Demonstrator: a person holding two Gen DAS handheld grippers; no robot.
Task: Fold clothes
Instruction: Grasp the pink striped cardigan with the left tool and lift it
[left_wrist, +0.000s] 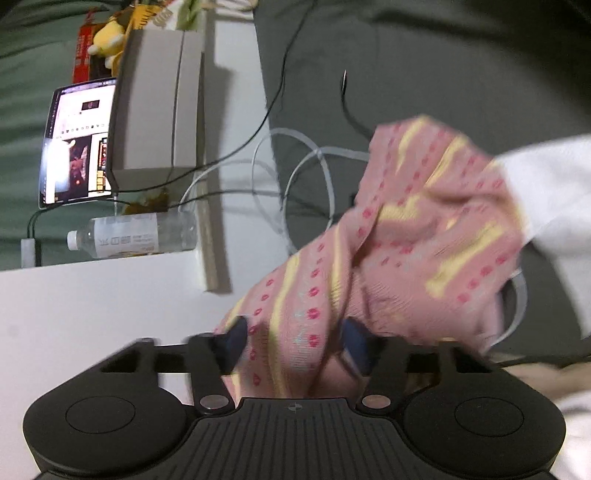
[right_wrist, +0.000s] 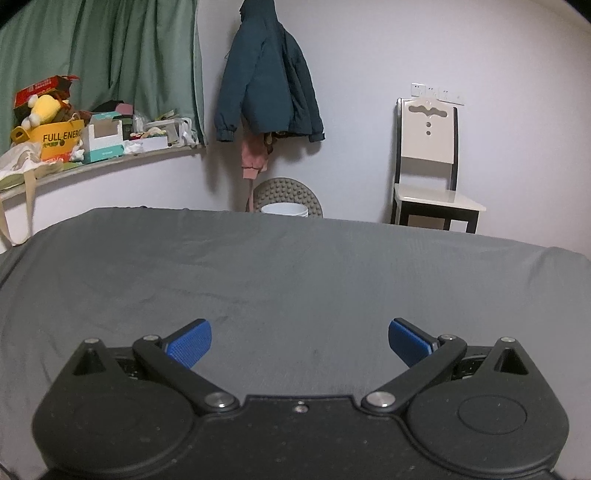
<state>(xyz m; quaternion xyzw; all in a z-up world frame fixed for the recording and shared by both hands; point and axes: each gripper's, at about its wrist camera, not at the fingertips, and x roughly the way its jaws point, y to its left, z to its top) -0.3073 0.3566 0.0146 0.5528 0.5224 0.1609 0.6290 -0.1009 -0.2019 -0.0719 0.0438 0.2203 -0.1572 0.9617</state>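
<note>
A pink garment (left_wrist: 424, 229) with yellow stripes and red dots fills the middle of the left wrist view, bunched and blurred, hanging over the dark grey bed sheet (left_wrist: 443, 74). My left gripper (left_wrist: 295, 345) is shut on its lower end, with a thick fold of fabric squeezed between the blue pads (left_wrist: 236, 343). A white cloth (left_wrist: 546, 192) shows at the right edge, beside the pink garment. In the right wrist view my right gripper (right_wrist: 299, 345) stands open with nothing between its fingers, low over the bare grey sheet (right_wrist: 295, 266).
Left of the bed, a white surface (left_wrist: 74, 314) carries a lit screen (left_wrist: 77, 144), a grey box (left_wrist: 159, 103), a lying water bottle (left_wrist: 129, 236) and loose cables (left_wrist: 306, 177). Beyond the bed are a chair (right_wrist: 428, 166), a hanging jacket (right_wrist: 266, 85) and a cluttered shelf (right_wrist: 74, 140).
</note>
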